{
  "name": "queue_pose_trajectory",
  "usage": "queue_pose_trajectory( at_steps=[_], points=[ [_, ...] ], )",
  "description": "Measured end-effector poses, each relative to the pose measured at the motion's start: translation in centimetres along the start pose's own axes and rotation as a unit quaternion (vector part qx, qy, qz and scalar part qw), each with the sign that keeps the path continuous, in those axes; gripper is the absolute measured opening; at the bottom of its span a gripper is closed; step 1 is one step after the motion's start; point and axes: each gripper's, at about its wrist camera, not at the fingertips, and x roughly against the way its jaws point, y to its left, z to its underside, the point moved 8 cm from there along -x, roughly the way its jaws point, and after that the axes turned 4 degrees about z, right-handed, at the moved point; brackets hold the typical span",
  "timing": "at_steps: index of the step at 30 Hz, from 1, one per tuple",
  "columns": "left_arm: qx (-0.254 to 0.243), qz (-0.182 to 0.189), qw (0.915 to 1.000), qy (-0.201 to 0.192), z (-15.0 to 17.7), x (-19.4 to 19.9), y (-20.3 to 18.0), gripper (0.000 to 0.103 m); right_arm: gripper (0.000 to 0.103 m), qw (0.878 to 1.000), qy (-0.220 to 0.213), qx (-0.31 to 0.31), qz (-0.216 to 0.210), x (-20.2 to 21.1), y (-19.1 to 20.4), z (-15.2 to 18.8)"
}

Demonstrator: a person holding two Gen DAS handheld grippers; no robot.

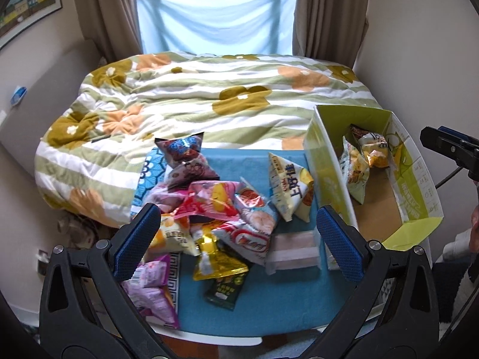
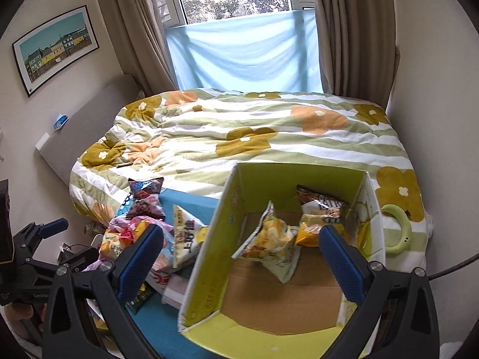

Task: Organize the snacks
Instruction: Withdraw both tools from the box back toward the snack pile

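A pile of snack bags (image 1: 215,209) lies on a blue-covered table (image 1: 269,299); it also shows at the left of the right wrist view (image 2: 143,230). A green cardboard box (image 1: 326,161) stands at the table's right and holds a few chip bags (image 1: 359,161). My left gripper (image 1: 239,245) is open and empty, hovering over the near side of the pile. My right gripper (image 2: 239,266) is open and empty, above the box (image 2: 203,257), with chip bags (image 2: 269,239) between its fingers' line of sight. A pale yellow triangular bag (image 1: 290,188) leans beside the box.
A bed with a flowered quilt (image 1: 209,95) lies behind the table. A window with blue cloth (image 1: 215,15) and curtains is beyond it. A green ring (image 2: 398,230) lies on the quilt right of the box. The right gripper's body (image 1: 449,149) shows at the right edge of the left view.
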Motion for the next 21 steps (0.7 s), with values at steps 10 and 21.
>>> queue_pose_trajectory(
  at_steps=[10,21],
  points=[
    [0.007,0.006,0.9999,0.011,4.8,2.8,11.5,0.103,0.103,1.000,-0.011,-0.025,0.011,1.2,11.0,4.1],
    [0.029,0.042,0.9962,0.070,10.7,-0.4,15.9,0.103,0.103,0.998,0.012,-0.051,0.023,-1.9,17.9,9.3]
  ],
)
